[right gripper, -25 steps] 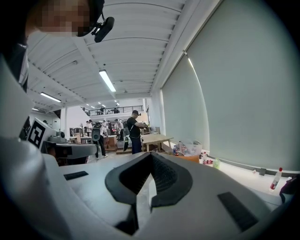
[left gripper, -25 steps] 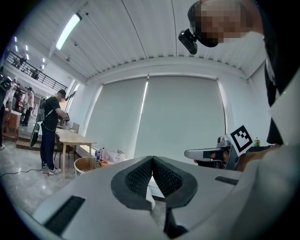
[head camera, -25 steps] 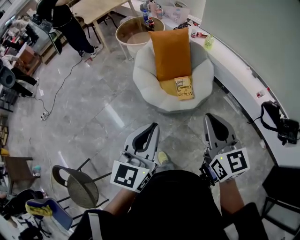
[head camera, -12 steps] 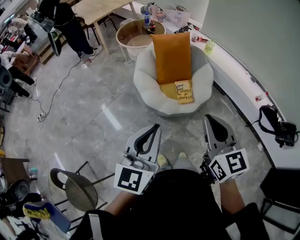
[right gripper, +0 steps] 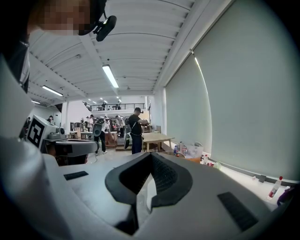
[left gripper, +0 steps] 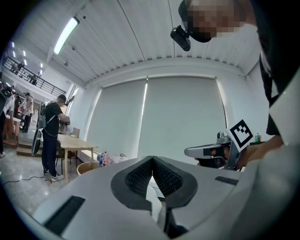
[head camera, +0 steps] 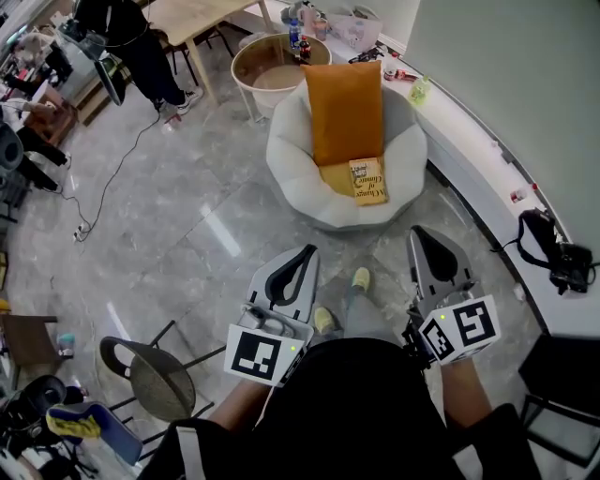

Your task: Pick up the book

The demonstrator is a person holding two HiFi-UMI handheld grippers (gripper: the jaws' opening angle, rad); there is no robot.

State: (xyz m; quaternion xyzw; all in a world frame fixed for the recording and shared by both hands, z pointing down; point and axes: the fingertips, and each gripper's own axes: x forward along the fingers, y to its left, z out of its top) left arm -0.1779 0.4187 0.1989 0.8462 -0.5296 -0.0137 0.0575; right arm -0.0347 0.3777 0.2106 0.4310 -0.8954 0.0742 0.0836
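Observation:
A yellow book lies flat on the seat of a white round armchair, beside an orange cushion that leans on the backrest. My left gripper and right gripper are held side by side at waist height, well short of the chair. Both are shut with nothing between the jaws. In the left gripper view the left gripper has its tips touching. The right gripper view shows the right gripper the same way. The book is hidden in both gripper views.
A round wooden side table with bottles stands behind the chair. A long white ledge runs along the wall at the right. A mesh chair stands at the lower left. A person stands by a wooden table at the back left.
The person carrying the grippers has taken a step: a foot now shows ahead between the grippers. The chair and book sit very slightly nearer. Both grippers stay shut.

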